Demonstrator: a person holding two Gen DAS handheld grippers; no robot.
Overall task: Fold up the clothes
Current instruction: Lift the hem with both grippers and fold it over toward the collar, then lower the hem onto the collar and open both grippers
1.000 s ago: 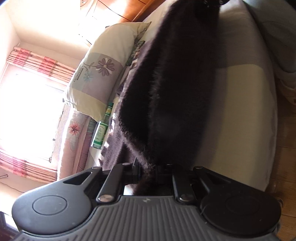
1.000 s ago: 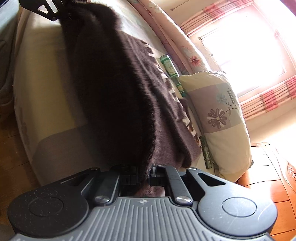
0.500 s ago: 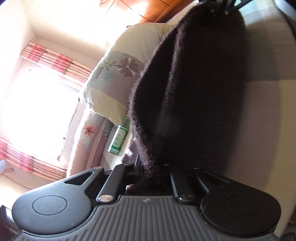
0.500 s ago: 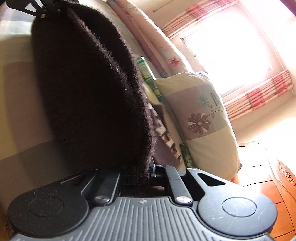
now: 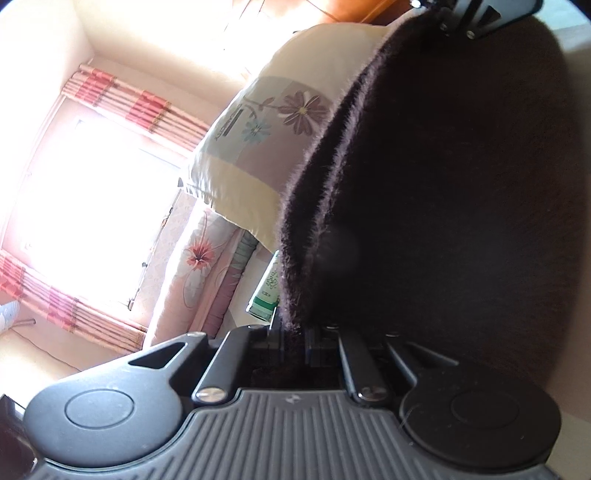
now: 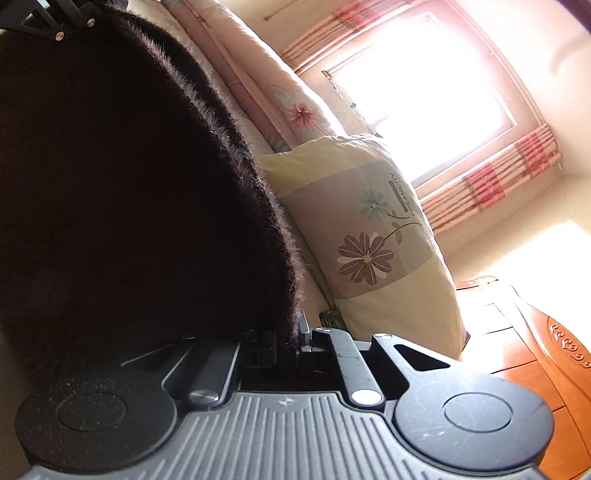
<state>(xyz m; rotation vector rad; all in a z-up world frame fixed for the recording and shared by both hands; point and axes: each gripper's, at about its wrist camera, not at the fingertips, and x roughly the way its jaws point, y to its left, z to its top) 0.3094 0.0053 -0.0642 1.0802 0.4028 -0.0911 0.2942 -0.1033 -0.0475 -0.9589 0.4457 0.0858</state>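
A dark brown fuzzy garment (image 5: 443, 206) hangs stretched between my two grippers and fills much of both views. My left gripper (image 5: 293, 338) is shut on one edge of it. At the top right of the left wrist view the right gripper (image 5: 469, 16) grips the far edge. In the right wrist view the same garment (image 6: 129, 192) covers the left half, with my right gripper (image 6: 286, 341) shut on its near edge and the left gripper (image 6: 55, 22) holding it at the top left. The bed beneath is mostly hidden by the cloth.
A cream pillow with purple flowers (image 5: 266, 147) (image 6: 373, 236) lies by the garment, next to a rolled floral quilt (image 5: 192, 266) (image 6: 280, 88). A green bottle (image 5: 267, 291) lies on the bed. A bright window (image 6: 424, 96) and a wooden cabinet (image 6: 535, 350) are nearby.
The garment has been lifted off the bed and now hangs closer to both cameras, hiding most of the mattress. The two grippers have come nearer each other.
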